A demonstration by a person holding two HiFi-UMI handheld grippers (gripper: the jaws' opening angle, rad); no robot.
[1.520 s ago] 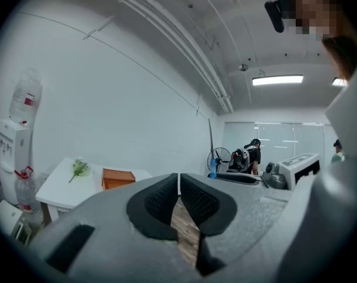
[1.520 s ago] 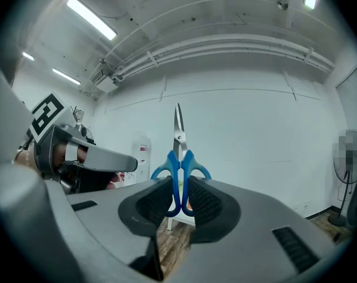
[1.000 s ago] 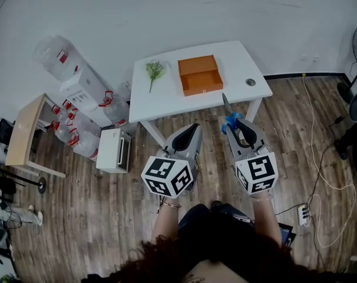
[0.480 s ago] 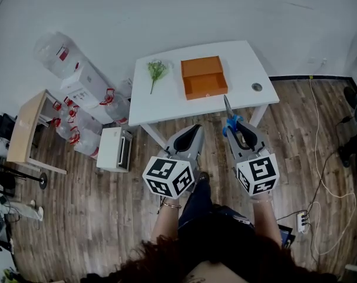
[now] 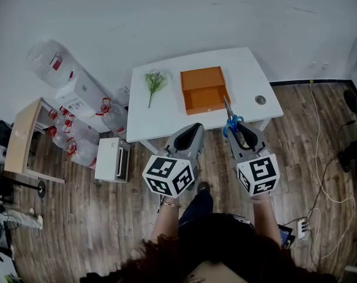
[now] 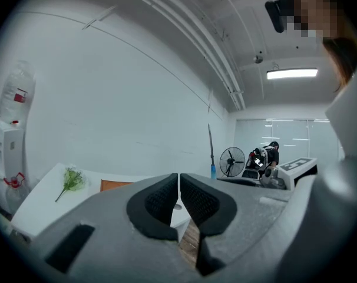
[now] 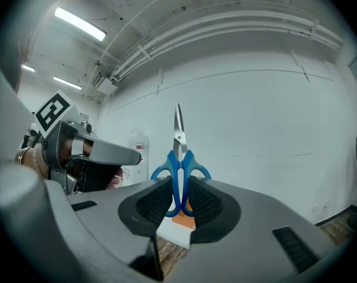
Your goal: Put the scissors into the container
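Observation:
Blue-handled scissors (image 7: pixel 179 158) stand upright in my right gripper (image 7: pixel 179 202), blades closed and pointing up; the pads press on the handles. From the head view the scissors (image 5: pixel 229 118) rise above my right gripper (image 5: pixel 238 133) at the near edge of the white table (image 5: pixel 167 114). The orange container (image 5: pixel 203 89), an open box, sits on the table just beyond them. My left gripper (image 5: pixel 194 130) hovers beside it, short of the table's near edge; in its own view the pads (image 6: pixel 164 198) meet with nothing between them.
A green plant sprig (image 5: pixel 154 81) lies on the table left of the container. A round hole (image 5: pixel 260 99) marks the table's right end. Water bottles (image 5: pixel 102 112), a dispenser (image 5: pixel 78 90) and a white box (image 5: pixel 111 160) stand at the left. Cables (image 5: pixel 326 175) trail on the wood floor.
Both grippers have advanced toward the table, so it and the orange container now lie closer beneath them. The scissors stay gripped and upright. The left gripper stays shut.

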